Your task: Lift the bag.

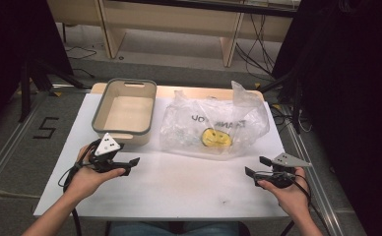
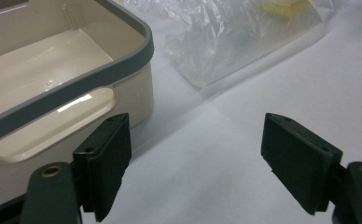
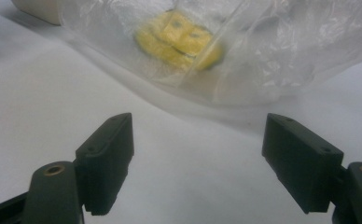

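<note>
The high view takes in the whole white worktop: a beige tub with a grey rim at about 11 o'clock, and a clear plastic bag printed with a yellow smiley face at about 1 o'clock, just beside the tub. The two gripper views give close detail instead. The left gripper view shows the tub's near handle slot and grey rim, with a corner of the bag at its 1 o'clock. The right gripper view shows the smiley print through the crumpled film of the bag, plus a small beige corner of the tub at 11 o'clock.

The left tongs, held in the left hand at about 8 o'clock on the worktop, are released, jaws spread wide, gripping nothing; the tub stands just beyond them at their 12 o'clock, close to the left jaw but apart from it.

The right tongs, held in the right hand at about 4 o'clock, are likewise released and wide apart, touching nothing. The bag lies near them, at their 12 o'clock, with bare worktop between the jaws and its nearest edge.
</note>
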